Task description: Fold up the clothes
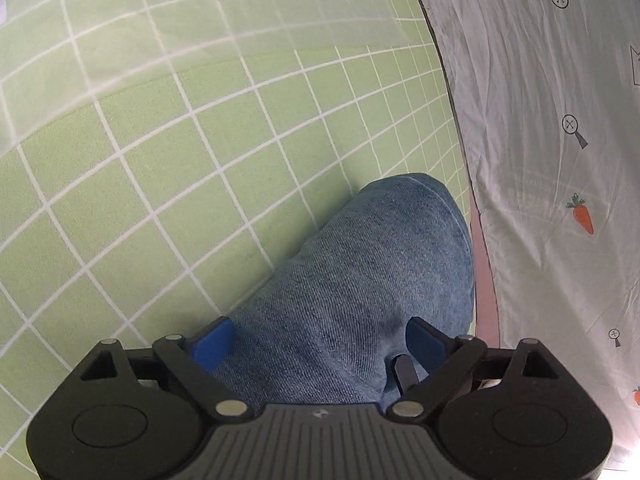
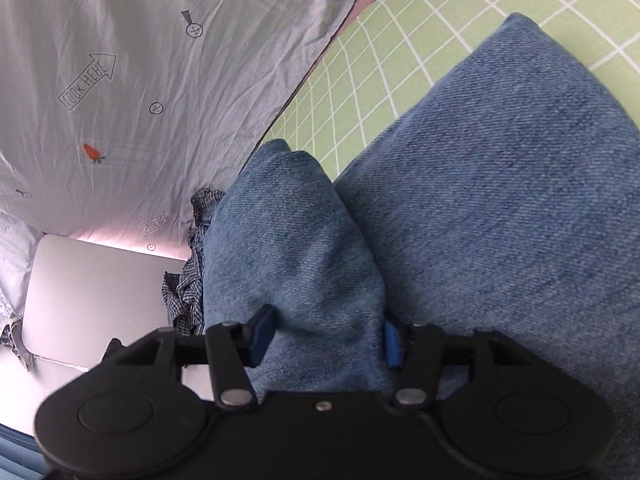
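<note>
Denim jeans (image 1: 360, 280) bunched in both jaws' grip, beside green grid mat (image 1: 160, 160) edge

Green gridded mat (image 1: 200, 184), printed sheet (image 1: 540, 120)

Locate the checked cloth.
Right wrist view, left of centre: checked cloth bunched against the jeans, beside the grey box, below the printed sheet.
</note>
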`<move>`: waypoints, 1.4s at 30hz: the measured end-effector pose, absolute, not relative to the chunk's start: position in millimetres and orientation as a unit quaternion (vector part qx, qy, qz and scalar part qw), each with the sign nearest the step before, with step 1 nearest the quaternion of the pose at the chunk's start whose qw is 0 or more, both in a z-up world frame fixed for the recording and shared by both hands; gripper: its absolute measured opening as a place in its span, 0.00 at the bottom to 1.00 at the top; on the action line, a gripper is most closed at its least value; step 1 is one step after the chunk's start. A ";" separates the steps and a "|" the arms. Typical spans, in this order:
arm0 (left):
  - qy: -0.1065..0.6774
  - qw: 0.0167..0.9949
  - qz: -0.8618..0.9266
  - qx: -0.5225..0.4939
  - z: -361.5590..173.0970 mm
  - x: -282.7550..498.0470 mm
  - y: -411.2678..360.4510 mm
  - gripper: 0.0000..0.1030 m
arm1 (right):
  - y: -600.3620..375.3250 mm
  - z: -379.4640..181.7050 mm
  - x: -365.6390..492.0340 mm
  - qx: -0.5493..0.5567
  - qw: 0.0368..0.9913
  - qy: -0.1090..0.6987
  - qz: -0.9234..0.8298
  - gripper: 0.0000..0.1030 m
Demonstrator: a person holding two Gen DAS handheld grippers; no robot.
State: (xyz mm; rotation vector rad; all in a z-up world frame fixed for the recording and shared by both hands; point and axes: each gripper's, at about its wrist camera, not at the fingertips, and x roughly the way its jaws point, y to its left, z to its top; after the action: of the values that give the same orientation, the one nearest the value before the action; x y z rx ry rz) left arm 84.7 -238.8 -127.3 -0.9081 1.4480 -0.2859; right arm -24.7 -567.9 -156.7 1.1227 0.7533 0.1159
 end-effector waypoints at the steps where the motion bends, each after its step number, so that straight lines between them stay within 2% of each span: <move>1: 0.637 0.654 -0.133 -0.386 -124.3 84.0 -243.9 0.90 | -568.8 -149.9 -28.9 0.518 0.784 0.336 0.060 0.28; 7: 0.632 0.689 -0.195 -0.295 -100.6 76.1 -281.3 0.91 | -587.7 -103.7 -71.3 0.517 0.810 0.272 0.061 0.18; 12: 0.618 0.699 -0.265 -0.245 -86.6 64.7 -306.3 0.92 | -630.1 -105.6 -113.1 0.516 0.814 0.264 -0.033 0.16; 14: 0.614 0.706 -0.278 -0.217 -83.4 60.6 -314.5 0.92 | -636.1 -112.0 -110.8 0.469 0.822 0.311 -0.087 0.20; 15: 0.615 0.713 -0.272 -0.196 -84.2 59.7 -318.3 0.92 | -634.6 -112.1 -107.7 0.429 0.830 0.338 -0.110 0.25; 19: 0.623 0.723 -0.254 -0.155 -92.1 60.1 -322.3 0.92 | -626.7 -101.2 -106.0 0.356 0.853 0.355 -0.140 0.51; 20: 0.625 0.723 -0.252 -0.152 -94.6 61.2 -322.3 0.92 | -626.8 -100.1 -104.5 0.351 0.854 0.355 -0.147 0.54; 22: 0.629 0.723 -0.247 -0.146 -99.6 63.3 -322.3 0.92 | -628.3 -100.1 -102.8 0.346 0.852 0.357 -0.162 0.71; 29: 0.634 0.722 -0.253 -0.111 -112.3 72.8 -337.3 0.94 | -635.3 -119.8 -98.5 0.393 0.829 0.369 -0.146 0.77; 38: 0.640 0.710 -0.276 -0.104 -126.3 82.8 -358.9 0.98 | -621.6 -125.7 -84.3 0.391 0.826 0.378 -0.147 0.92; 40: 0.643 0.702 -0.287 -0.106 -129.9 79.3 -363.9 0.97 | -616.3 -124.4 -81.4 0.385 0.830 0.377 -0.145 0.92; 41: 0.644 0.699 -0.293 -0.107 -131.7 77.6 -366.4 0.94 | -613.6 -123.8 -79.9 0.382 0.831 0.377 -0.144 0.90; 42: 0.644 0.697 -0.298 -0.106 -132.9 75.4 -368.9 0.92 | -610.7 -121.4 -80.3 0.376 0.835 0.376 -0.140 0.81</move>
State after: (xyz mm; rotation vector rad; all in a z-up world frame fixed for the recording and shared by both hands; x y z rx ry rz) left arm 75.4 -368.9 -132.9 -0.2371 1.4363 -0.6636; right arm -80.3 -610.7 -121.4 0.7961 0.7971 -0.2957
